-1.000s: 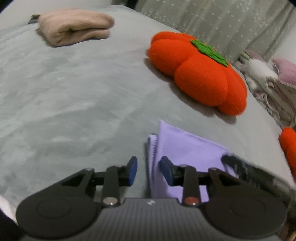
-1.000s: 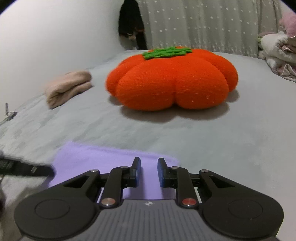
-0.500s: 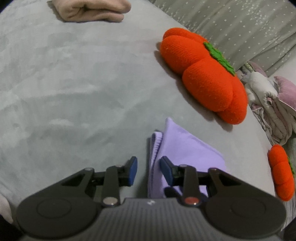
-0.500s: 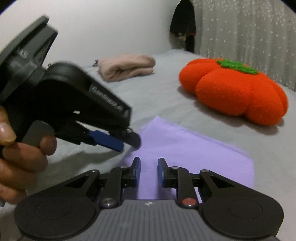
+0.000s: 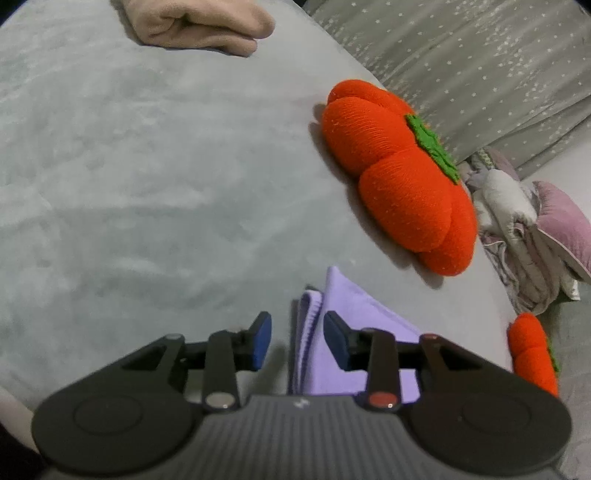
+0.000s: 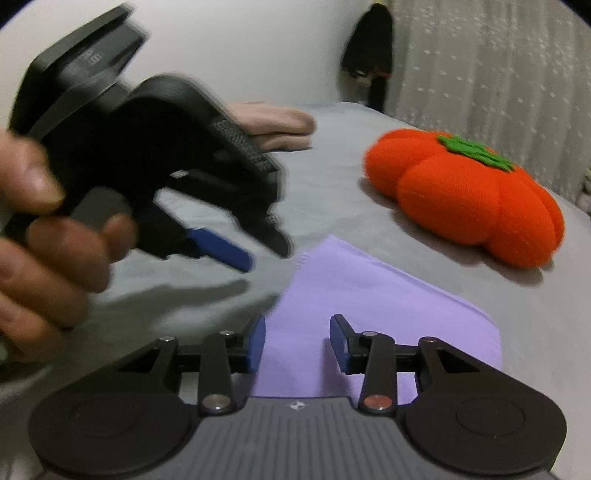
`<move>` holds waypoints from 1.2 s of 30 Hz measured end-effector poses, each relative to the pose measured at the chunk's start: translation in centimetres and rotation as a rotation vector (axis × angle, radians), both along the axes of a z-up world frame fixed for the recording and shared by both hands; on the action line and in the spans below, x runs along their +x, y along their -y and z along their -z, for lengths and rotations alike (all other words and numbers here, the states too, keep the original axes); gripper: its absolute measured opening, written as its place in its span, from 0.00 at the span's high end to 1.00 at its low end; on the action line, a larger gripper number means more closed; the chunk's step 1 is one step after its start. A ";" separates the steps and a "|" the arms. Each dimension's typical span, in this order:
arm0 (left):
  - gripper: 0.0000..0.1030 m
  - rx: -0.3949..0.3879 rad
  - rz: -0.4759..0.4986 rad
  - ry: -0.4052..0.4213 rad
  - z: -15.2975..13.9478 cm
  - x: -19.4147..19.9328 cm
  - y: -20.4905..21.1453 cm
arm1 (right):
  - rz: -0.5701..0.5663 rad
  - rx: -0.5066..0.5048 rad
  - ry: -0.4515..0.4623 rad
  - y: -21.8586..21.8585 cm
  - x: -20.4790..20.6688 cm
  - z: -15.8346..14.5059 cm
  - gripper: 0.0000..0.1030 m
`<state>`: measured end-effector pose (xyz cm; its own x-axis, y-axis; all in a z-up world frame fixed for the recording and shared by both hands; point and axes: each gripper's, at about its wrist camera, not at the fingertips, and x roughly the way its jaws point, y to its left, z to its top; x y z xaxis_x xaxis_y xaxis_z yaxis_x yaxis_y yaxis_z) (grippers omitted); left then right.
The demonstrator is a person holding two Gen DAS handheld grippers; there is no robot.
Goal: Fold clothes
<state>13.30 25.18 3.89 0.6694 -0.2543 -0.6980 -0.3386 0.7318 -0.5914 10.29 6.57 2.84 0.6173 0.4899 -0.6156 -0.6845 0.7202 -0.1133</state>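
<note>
The folded purple cloth (image 6: 373, 306) lies flat near the bed's (image 5: 147, 184) front edge, bare gray bedding stretching away behind it. The right gripper (image 6: 297, 341) has just been opening, jaws spread over the cloth, pinching nothing. The left gripper (image 5: 297, 341) stands spread at the cloth's layered edge, empty, the pumpkin cushion (image 5: 399, 192) beyond.

Lilac folded cloth (image 5: 354, 314) lower centre; orange pumpkin cushion (image 5: 402, 192) with green top – right; beige folded garment (image 5: 199, 26) upper left; grey bed cover (image 5: 147, 166); grey curtain (image 5: 461, 66) – white speckles; blue pads (image 6: 258, 341), black tool.
</note>
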 end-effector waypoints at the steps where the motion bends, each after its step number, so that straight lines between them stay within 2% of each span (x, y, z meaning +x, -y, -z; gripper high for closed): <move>1: 0.68 -0.005 -0.002 0.000 0.0 0.0 -0.2 | -0.006 -0.023 0.006 -0.6 0.0 0.2 0.62; 7: 0.68 -0.018 -0.048 0.006 -0.2 -0.5 -2.1 | 0.033 -0.140 0.020 -2.9 0.8 1.5 0.62; 12: 0.68 -0.075 -0.073 0.017 0.0 -0.7 -3.4 | 0.042 -0.247 0.110 -4.6 -0.1 3.1 0.60; 16: 0.68 -0.104 -0.077 0.021 0.2 -0.6 -3.8 | 0.056 -0.250 0.108 -4.6 0.1 3.2 0.61; 19: 0.68 -0.117 -0.084 0.022 0.4 -0.6 -4.0 | 0.062 -0.245 0.097 -4.4 0.0 3.0 0.69; 22: 0.68 -0.130 -0.088 0.021 0.5 -0.6 -4.2 | 0.093 -0.183 0.048 -3.4 0.5 2.4 0.77; 26: 0.68 -0.133 -0.081 0.017 0.6 -0.6 -4.0 | 0.160 -0.006 -0.089 -1.0 2.3 1.2 0.84; 33: 0.68 -0.184 -0.049 0.010 1.4 0.0 -3.0 | 0.250 0.258 -0.267 3.0 3.9 0.2 0.86; 36: 0.68 -0.217 -0.028 -0.002 2.1 0.5 -2.2 | 0.256 0.299 -0.285 3.6 4.0 0.2 0.86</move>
